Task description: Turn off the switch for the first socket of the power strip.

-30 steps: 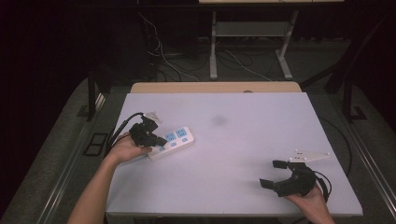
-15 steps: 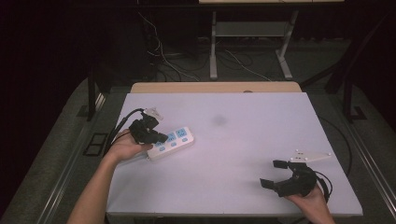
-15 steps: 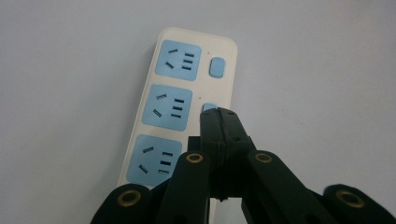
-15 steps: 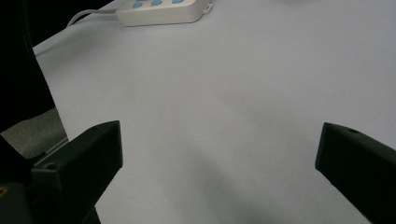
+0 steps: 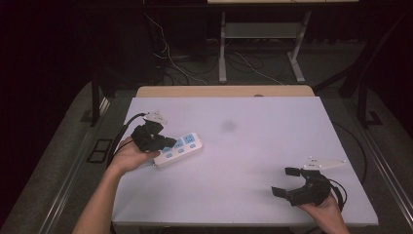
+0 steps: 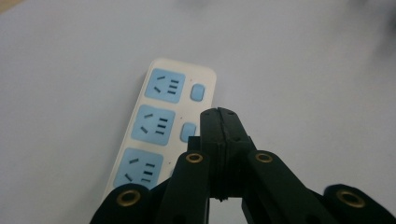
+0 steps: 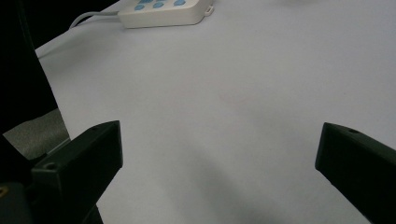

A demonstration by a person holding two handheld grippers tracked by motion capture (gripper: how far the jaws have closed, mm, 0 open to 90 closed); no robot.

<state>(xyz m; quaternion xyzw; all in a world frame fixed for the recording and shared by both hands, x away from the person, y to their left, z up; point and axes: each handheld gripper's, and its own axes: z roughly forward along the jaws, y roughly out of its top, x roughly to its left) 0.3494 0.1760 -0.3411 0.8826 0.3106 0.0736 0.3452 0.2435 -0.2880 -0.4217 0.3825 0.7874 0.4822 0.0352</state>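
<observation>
1. High view: the power strip point(image 5: 178, 149) lies flat on the table point(image 5: 253, 146), at about 9 o'clock from the middle, its long axis running from 8 to 2 o'clock. The left gripper point(image 5: 165, 143) sits over the strip's near-left end, jaws pressed together with nothing between them. The right gripper point(image 5: 286, 181) rests at 5 o'clock near the front edge, well apart from the strip, jaws spread wide and empty.

2. Left gripper view: the closed jaw tips hover just beside the strip's point(image 6: 159, 126) row of switch buttons, at 12 o'clock from the camera. Whether they touch it cannot be told. Three blue sockets show, each with its own button.

3. Right gripper view: the strip point(image 7: 163, 11) sits at 11 o'clock, far off, its cable point(image 7: 86, 18) trailing leftward off the table edge.

4. Handling, as a judgement: the strip looks a rigid, smooth plastic bar, light, likely to slide when pushed and tugged by its cable. Best gripped across its narrow width, near the middle.
</observation>
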